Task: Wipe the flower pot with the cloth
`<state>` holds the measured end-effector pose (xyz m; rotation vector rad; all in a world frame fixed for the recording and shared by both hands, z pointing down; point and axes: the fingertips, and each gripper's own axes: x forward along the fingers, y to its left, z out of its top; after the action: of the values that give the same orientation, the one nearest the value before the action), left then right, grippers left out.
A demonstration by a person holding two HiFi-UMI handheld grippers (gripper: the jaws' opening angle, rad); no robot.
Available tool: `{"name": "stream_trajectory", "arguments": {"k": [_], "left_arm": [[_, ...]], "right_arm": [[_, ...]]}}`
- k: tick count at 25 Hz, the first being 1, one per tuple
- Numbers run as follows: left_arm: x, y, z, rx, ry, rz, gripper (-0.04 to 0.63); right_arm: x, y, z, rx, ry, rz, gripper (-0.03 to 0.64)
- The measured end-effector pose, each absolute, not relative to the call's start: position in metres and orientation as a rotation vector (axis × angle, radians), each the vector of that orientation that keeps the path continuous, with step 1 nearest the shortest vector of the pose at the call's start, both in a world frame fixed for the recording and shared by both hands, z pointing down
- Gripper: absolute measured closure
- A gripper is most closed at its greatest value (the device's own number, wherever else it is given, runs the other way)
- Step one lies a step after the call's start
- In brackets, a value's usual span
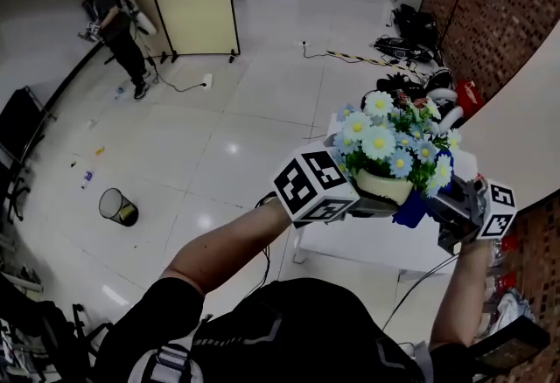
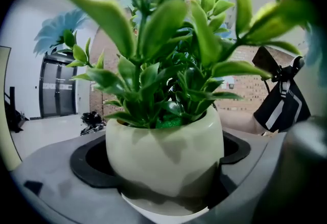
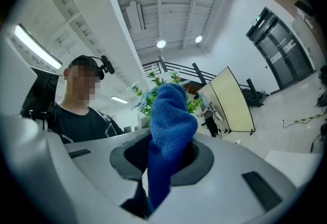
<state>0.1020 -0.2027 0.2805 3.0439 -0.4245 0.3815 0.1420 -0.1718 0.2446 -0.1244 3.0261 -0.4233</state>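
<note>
Gripping the cream flower pot (image 1: 385, 185) over the white table (image 1: 367, 246), the left gripper (image 1: 359, 203) has its jaws closed on the pot's sides, plain only in the left gripper view, where green leaves (image 2: 168, 64) rise above the glazed body. The right gripper (image 1: 448, 210) pinches the blue cloth (image 3: 171, 126), clear in its own view; the head view sets that cloth just beside the pot's lower side, but daisies (image 1: 383, 135) and gripper bodies hide whether they touch.

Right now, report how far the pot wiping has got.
Done: left gripper holds the flower pot above the table; right gripper clamps the blue cloth. In hand: cloth sits by the pot's lower side, contact unclear. Left: the wiping itself; nothing shows wiped areas.
</note>
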Motion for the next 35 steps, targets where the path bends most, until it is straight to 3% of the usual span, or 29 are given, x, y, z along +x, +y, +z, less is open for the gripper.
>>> {"name": "stream_trajectory", "arguments": {"k": [8,16,28,35], "left_arm": [[0.109,-0.208,0.284,3.038,-0.427,0.370,0.014],[0.105,-0.186,0.264,3.081,-0.350,0.349,0.014],[0.127,-0.158,0.263,3.125,-0.236,0.353,0.014],[0.107,-0.185,0.279,3.106,-0.399,0.385,0.014]], "right_arm": [[0.118,-0.142,0.242,-0.189,3.063,-0.341,0.548],[0.183,-0.203,0.235,-0.400,2.997,-0.346,0.547],[0.159,-0.201,0.248,0.145,3.071,-0.450,0.547],[0.149,-0.163,0.261,0.063,3.137,-0.357,0.547]]}}
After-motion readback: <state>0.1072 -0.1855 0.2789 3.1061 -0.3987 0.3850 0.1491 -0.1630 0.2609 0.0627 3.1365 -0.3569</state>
